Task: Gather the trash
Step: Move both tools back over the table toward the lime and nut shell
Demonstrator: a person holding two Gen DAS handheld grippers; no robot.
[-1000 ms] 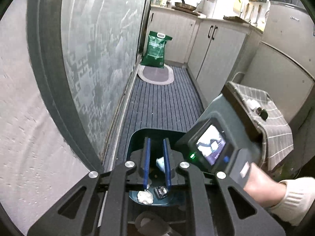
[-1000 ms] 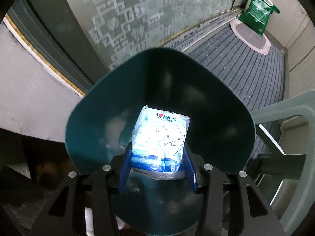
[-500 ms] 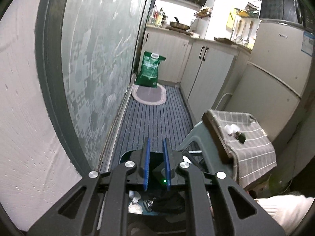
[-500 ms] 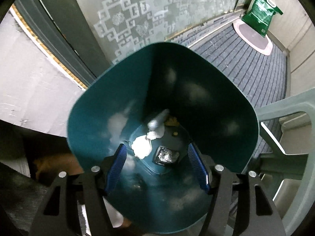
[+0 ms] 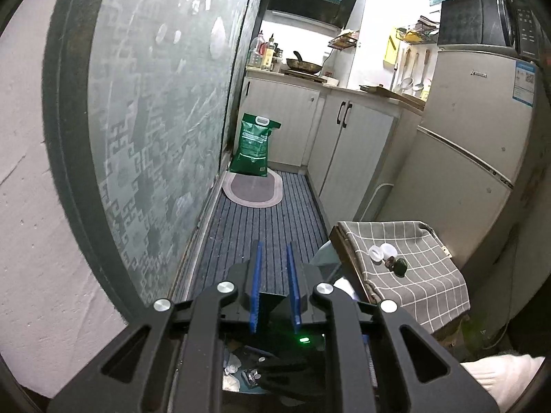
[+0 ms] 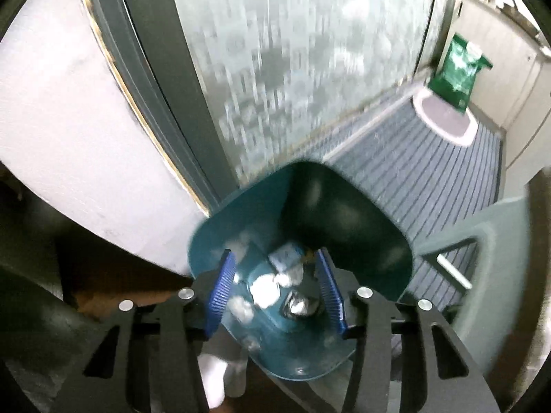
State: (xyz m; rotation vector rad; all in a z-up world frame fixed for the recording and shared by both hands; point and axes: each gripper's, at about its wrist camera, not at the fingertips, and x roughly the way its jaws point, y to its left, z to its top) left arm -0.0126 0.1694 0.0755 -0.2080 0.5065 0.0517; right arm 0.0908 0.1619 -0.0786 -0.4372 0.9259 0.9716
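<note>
Right tool (image 6: 273, 289) wide open, empty, above bin (image 6: 396, 237); left tool (image 5: 274, 289) narrowly open, empty. Trash (image 5: 387, 258) on cloth: light, small; pinch sides.

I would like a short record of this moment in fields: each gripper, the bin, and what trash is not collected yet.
left gripper: narrow gap, holds nothing
right gripper: open, empty, above the bin
trash bin: teal, holds a tissue pack and white scraps
checked cloth: gray, on a stool beside the fridge
small items: white and dark pieces on the cloth, not yet collected
</note>
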